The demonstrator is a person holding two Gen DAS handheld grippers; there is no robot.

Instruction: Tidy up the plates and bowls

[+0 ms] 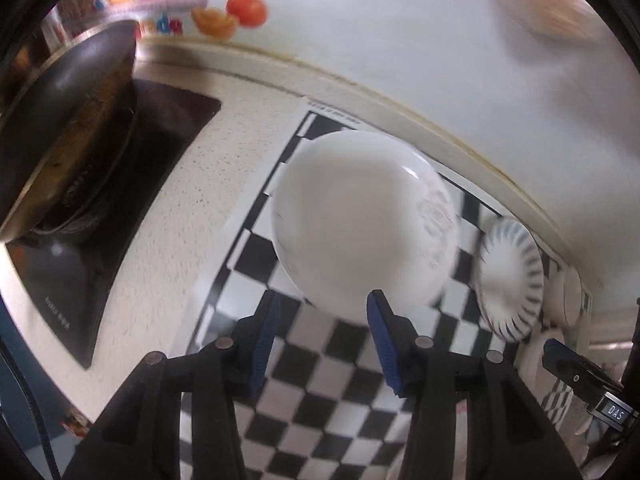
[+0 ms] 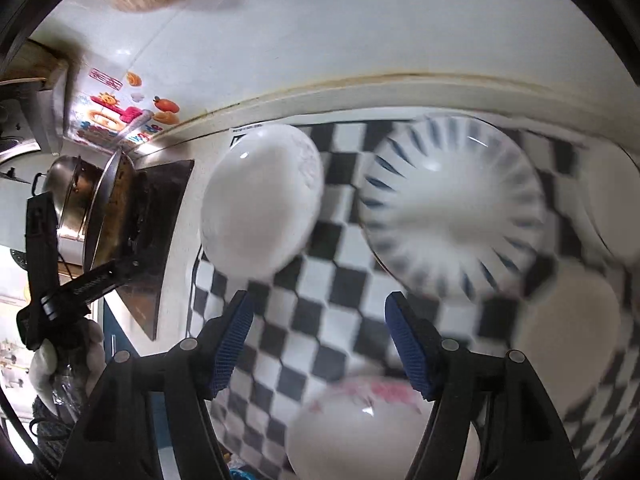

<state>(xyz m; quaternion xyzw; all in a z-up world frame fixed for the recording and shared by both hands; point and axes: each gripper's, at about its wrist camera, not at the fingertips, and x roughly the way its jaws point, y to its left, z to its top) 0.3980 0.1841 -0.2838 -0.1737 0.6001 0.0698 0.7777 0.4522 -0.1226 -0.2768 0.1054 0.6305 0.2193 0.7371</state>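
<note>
On the black-and-white chequered mat [image 2: 320,240], a plain white round plate [image 1: 360,220] is seen lying toward the black stove [image 1: 120,184] side, and a white plate with blue radial stripes [image 2: 452,204] is set beside it, apart. The left gripper [image 1: 324,344] is held above the mat, jaws parted, nothing between its blue pads. The right gripper [image 2: 320,344] is spread wider, likewise empty. Further white dishes are blurred.
</note>
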